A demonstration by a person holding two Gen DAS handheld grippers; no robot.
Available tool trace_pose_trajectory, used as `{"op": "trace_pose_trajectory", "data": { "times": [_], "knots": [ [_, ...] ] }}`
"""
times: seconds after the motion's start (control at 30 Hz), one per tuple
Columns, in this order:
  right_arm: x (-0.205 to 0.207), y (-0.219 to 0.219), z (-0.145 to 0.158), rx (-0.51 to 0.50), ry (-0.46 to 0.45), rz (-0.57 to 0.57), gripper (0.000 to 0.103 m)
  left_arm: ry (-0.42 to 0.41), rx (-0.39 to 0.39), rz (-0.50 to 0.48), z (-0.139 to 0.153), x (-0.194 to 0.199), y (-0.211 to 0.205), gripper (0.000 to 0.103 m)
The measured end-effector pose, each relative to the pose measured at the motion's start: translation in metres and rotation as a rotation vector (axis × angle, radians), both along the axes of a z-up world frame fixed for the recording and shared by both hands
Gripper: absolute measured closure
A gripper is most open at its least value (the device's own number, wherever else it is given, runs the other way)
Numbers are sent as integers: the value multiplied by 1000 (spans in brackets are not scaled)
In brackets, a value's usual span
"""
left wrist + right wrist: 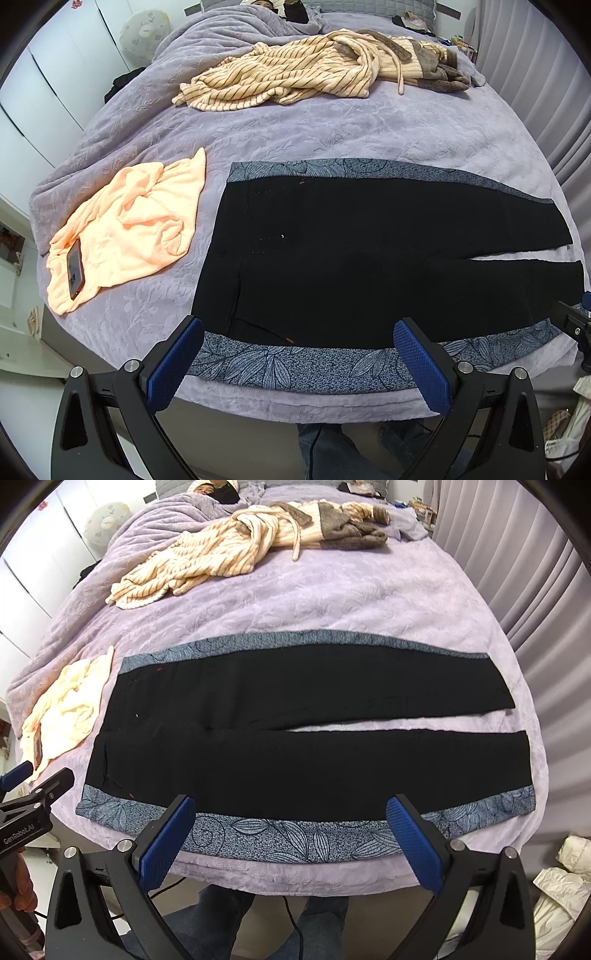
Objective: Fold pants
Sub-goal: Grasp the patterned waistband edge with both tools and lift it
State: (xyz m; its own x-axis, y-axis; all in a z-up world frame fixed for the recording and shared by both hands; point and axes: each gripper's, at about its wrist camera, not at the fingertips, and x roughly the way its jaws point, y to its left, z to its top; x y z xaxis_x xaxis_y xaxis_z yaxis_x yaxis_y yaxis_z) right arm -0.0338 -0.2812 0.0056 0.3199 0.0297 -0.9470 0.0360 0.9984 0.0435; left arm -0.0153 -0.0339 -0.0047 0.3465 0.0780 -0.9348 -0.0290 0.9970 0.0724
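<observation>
Black pants [351, 258] with blue-grey floral side stripes lie flat on the purple bed, waist to the left, both legs stretched right with a narrow gap between them. They also show in the right wrist view [295, 760]. My left gripper [297, 328] is open and empty, hovering over the near floral stripe close to the waist end. My right gripper [290, 806] is open and empty, over the near stripe at mid-leg. The left gripper shows at the left edge of the right wrist view [35, 794]; the right gripper shows at the right edge of the left wrist view [574, 325].
A peach garment [129, 229] with a phone [75, 269] on it lies left of the pants. A striped fleece robe [295, 74] lies farther back. A person lies under the blanket at the head [210, 489]. The bed's near edge [314, 402] is just below the pants. Curtains [535, 572] hang right.
</observation>
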Motion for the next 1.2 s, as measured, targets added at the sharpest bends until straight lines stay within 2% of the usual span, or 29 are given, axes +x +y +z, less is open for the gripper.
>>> {"op": "trace_pose_trajectory", "data": {
  "times": [0.2,0.5,0.7,0.87,0.93,1.0,1.07,1.1,1.17,1.2],
  "knots": [
    [6,1,-19,11,61,-15,0,46,1,17,-22,7,8,0],
    [16,8,-63,49,129,-15,0,136,15,46,-74,12,16,0],
    [16,11,-87,120,139,-13,0,178,19,65,-95,13,18,0],
    [18,11,-100,119,157,-18,0,189,18,69,-107,16,17,0],
    [18,9,-104,125,161,-22,0,186,6,75,-109,17,18,0],
    [20,6,-108,146,162,-25,0,170,-51,85,-112,17,21,0],
    [20,0,-113,218,163,-33,0,156,-144,99,-114,15,27,0],
    [19,-6,-116,287,163,-39,0,151,-186,103,-115,13,31,0],
    [14,-16,-121,446,168,-54,0,143,-266,106,-117,7,40,0],
    [8,-25,-127,569,182,-76,3,149,-302,106,-118,4,45,0]
  ]
}}
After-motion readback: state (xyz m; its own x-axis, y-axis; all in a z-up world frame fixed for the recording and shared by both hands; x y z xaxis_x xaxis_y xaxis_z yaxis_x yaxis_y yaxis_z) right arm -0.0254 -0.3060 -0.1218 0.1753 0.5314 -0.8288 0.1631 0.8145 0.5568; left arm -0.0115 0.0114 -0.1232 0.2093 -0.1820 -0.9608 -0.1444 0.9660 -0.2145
